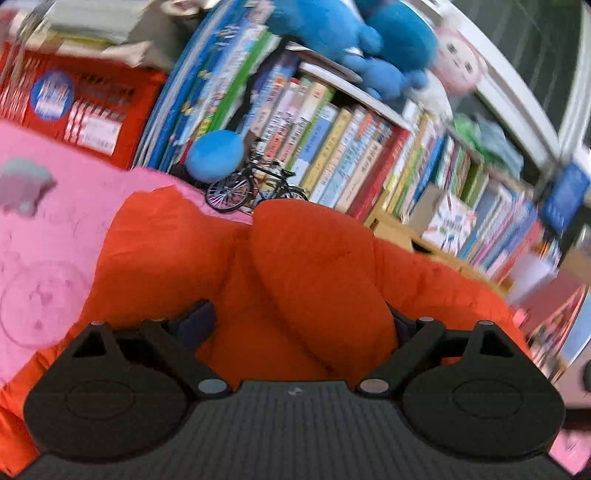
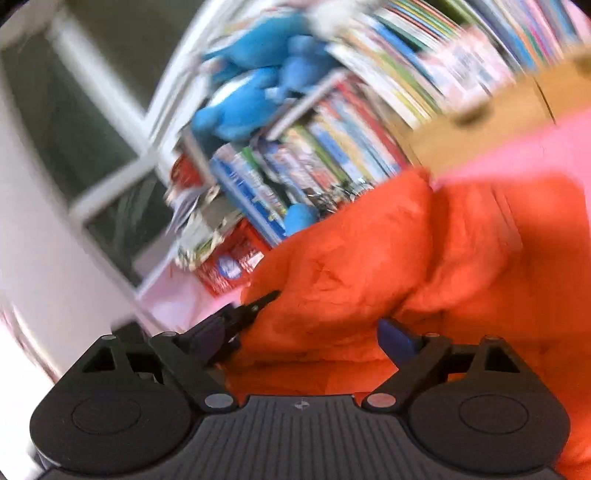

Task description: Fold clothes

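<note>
A puffy orange jacket [image 1: 314, 258] lies bunched on a pink bedspread [image 1: 55, 240]. In the left wrist view a thick fold of it fills the gap between the fingers [image 1: 195, 325] of my left gripper [image 1: 299, 317]. The jaws stand wide on the padding and the tips are buried in cloth. In the blurred, tilted right wrist view the same orange jacket [image 2: 461, 258] is packed between the blue-padded fingers [image 2: 397, 341] of my right gripper [image 2: 325, 317]. Its left finger shows outside the cloth and its right tip is hidden.
A crowded bookshelf [image 1: 351, 155] runs behind the bed, with blue plush toys [image 1: 351, 33] on top. A toy bicycle [image 1: 251, 184] stands at its foot beside a blue ball [image 1: 216, 155]. A red box [image 1: 85, 99] sits far left. A white window frame [image 2: 110, 166] fills the right wrist view's left.
</note>
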### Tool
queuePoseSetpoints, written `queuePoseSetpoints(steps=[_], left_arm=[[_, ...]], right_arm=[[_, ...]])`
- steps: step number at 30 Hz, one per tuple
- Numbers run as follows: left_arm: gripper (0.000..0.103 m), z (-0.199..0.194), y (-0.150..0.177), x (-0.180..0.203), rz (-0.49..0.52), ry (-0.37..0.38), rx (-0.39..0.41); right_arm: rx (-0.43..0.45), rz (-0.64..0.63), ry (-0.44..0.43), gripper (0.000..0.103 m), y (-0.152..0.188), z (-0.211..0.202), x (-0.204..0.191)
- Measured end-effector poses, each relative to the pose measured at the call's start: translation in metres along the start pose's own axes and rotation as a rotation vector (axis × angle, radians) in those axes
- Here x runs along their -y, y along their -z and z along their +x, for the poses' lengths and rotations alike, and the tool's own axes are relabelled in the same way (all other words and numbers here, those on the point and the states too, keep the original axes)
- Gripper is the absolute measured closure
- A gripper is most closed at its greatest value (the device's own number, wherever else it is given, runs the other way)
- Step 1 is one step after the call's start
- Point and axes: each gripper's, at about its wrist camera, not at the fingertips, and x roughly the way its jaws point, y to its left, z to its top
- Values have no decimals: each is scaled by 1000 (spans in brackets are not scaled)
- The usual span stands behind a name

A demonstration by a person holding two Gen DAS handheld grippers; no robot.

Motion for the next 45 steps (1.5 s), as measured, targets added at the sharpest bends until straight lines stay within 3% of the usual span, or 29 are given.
queuePoseSetpoints(steps=[3, 14, 17, 20, 22, 24, 26, 28, 30, 32, 34, 36, 38, 41, 45], left_arm=[[11, -1, 0, -9, -45, 21, -2], [11, 4, -2, -9, -48, 12, -22], [10, 5, -2, -6, -32, 0, -36], [9, 6, -2, -4, -17, -9, -47], [9, 6, -2, -5, -17, -8, -49], [9, 6, -2, -5, -18, -6, -49], [10, 6, -3, -5, -17, -7, -47], [11, 0, -3, 0, 13, -22, -30], [15, -16, -4, 16, 104, -62, 40], [14, -41, -10, 35, 180, -54, 150], [7, -67, -20, 57, 243, -27, 273], [5, -63, -39, 78, 300, -98, 323], [6, -36, -54, 93, 372, -241, 321], [11, 13, -58, 97, 447, -400, 231], [9, 57, -26, 79, 504, -505, 86]], right_arm=[[18, 54, 3, 12, -2, 14, -4], [109, 250, 36, 12, -9, 58, -10], [209, 302, 112, 22, -15, 52, 10], [310, 354, 188, 43, -20, 46, 29], [292, 285, 328, 56, -18, 49, 34], [251, 211, 450, 56, -12, 52, 41], [202, 126, 482, 55, -6, 49, 38], [157, -12, 542, 43, -5, 42, 21], [132, -163, 614, 29, -5, 30, 0], [221, -320, 649, 25, -4, 7, -29], [322, -522, 646, 12, -12, 0, -56], [376, -703, 651, 10, -25, 16, -74], [379, -770, 629, 10, -40, 38, -75], [324, -656, 589, 10, -61, 72, -56], [169, -548, 633, 12, -47, 106, -15]])
